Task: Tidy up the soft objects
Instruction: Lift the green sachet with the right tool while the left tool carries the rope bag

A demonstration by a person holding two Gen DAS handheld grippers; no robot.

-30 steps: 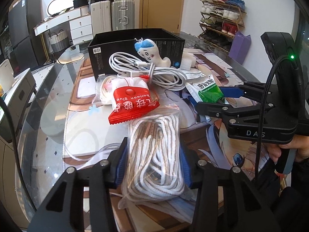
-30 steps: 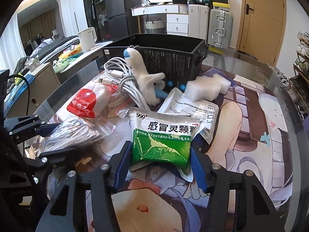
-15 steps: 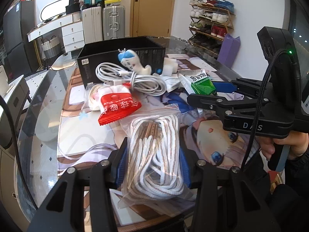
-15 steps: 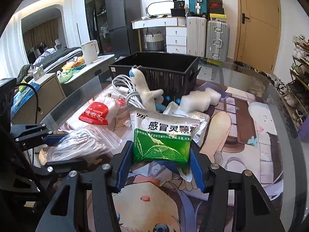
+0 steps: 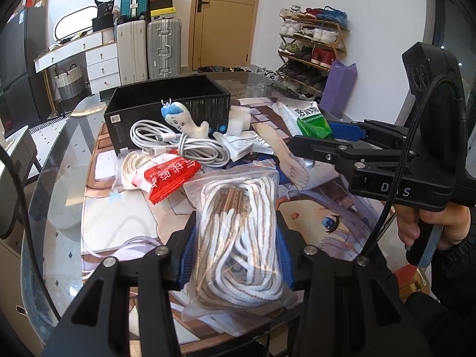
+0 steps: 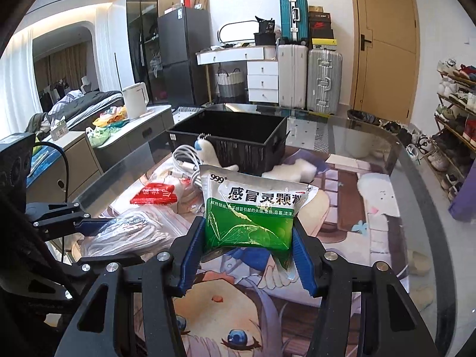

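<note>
left tool (image 5: 235,255) clamped on bagged cord (image 5: 238,232), lifted off desk (image 5: 59,208) | right tool (image 6: 247,255) clamped on green sachet (image 6: 250,211), held above desk | both likely light, floppy, slick film; grip mid-body | black box (image 6: 238,136) interior visible only in right view

cable coil (image 5: 178,142) before box (image 5: 166,113)
</note>
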